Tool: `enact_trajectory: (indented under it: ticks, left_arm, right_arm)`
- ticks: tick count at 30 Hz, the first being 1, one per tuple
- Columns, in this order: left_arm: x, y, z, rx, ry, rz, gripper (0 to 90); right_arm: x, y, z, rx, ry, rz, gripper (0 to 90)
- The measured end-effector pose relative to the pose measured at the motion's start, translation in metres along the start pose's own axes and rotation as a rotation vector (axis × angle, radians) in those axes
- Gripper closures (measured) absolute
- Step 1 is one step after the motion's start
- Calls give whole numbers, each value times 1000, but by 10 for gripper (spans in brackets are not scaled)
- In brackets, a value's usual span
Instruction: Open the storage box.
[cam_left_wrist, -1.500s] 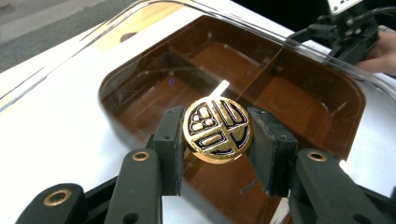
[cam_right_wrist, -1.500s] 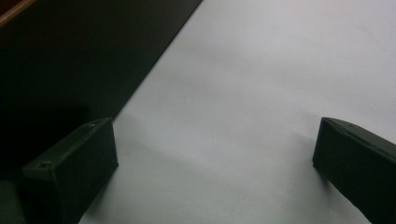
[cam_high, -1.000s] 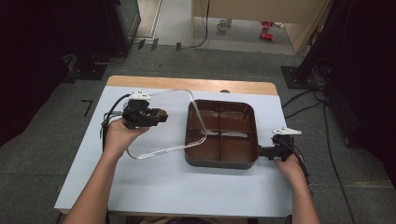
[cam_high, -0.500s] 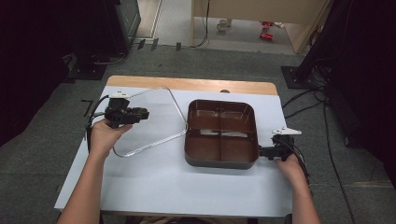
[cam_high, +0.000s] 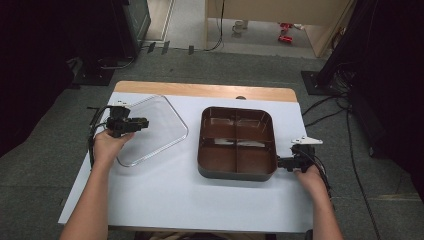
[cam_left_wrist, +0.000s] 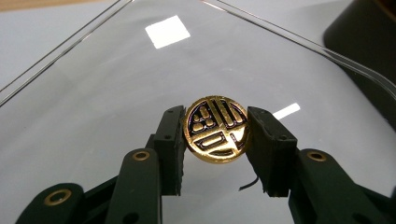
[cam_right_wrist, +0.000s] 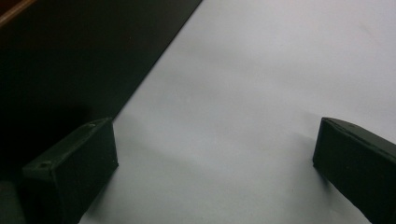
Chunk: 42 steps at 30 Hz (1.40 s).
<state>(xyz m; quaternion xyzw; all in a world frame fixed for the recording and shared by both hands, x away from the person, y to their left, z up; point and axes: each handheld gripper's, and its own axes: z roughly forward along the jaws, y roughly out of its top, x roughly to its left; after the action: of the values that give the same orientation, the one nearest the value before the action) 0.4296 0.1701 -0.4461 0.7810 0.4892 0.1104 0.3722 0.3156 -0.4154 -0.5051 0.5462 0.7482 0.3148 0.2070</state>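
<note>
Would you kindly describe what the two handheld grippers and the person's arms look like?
Both grippers are black. The left gripper has two blocky fingers on arms with brass-ringed pivot holes, and a black cable loops from its body. The right gripper has the same square-ended black fingers and carries a pale three-cornered plate on top, with a dark cable trailing back. The forearms are bare, with no sleeves showing.

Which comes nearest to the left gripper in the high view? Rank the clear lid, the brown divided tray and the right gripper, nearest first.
1. Clear lid: on the table's left side; the left gripper holds it by its gold knob.
2. Brown divided tray: middle of the table, to the lid's right.
3. Right gripper: farthest, at the tray's right edge, fingers apart.
</note>
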Motion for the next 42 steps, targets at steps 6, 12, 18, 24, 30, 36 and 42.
enact_trajectory:
  ticks: [6, 12, 18, 24, 30, 36, 42]
  left_arm:
    - [5, -4, 15, 21, 20, -9, 592]
    - [5, -6, 22, 54, 42, 24, 591]
    - [7, -8, 23, 51, 37, 17, 586]
    - [6, -6, 20, 23, 22, -11, 487]
    - [-1, 1, 5, -20, 19, -15, 419]
    - [-13, 6, -15, -69, -11, -25, 392]
    - [-32, 5, -23, -101, -52, 9, 364]
  right_arm:
    - [0, 0, 0, 0, 0, -1, 0]
    - [0, 0, 0, -1, -1, -1, 0]
    - [0, 0, 0, 0, -1, -1, 0]
    - [0, 0, 0, 0, -1, -1, 0]
    - [0, 0, 0, -1, 0, -1, 0]
    - [0, 0, 0, -1, 0, -1, 0]
    - [0, 0, 0, -1, 1, 0, 0]
